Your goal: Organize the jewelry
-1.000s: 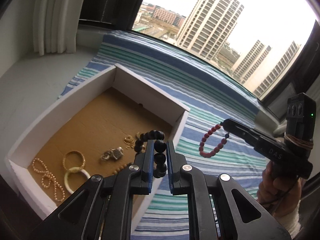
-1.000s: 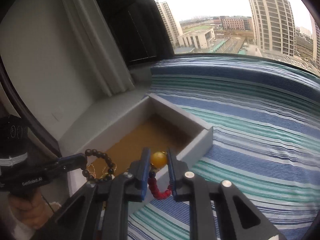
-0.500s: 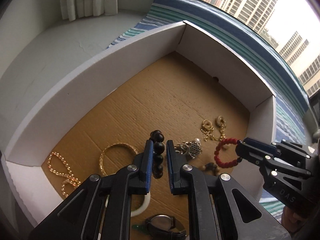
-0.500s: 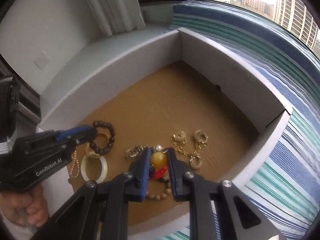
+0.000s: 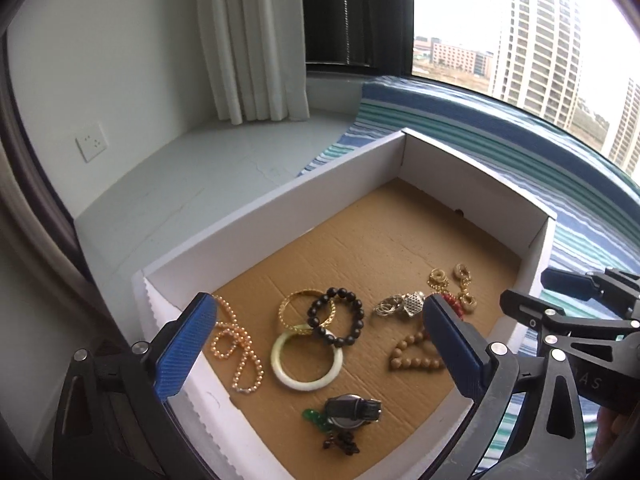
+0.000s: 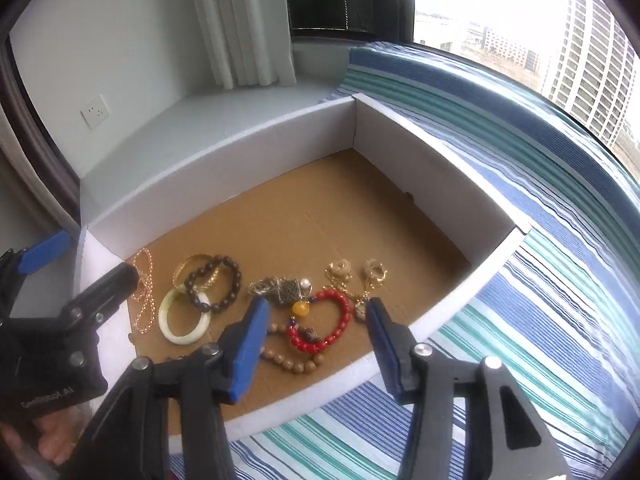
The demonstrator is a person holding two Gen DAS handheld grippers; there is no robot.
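Both bracelets lie released inside the white cardboard box (image 6: 400,152): dark wooden bead bracelet (image 5: 338,322) near its left wall, red bead bracelet (image 6: 324,326) toward its front. Left hand-held gripper (image 5: 316,344) and right hand-held gripper (image 6: 316,344) are opening, nothing between the jaws.

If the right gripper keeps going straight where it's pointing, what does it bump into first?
Probably the red bead bracelet, which lies on the box floor right between the right gripper's opening fingers. Nothing is held between them. Depth is hard to judge, so the tan wooden beads just under it might be touched too.
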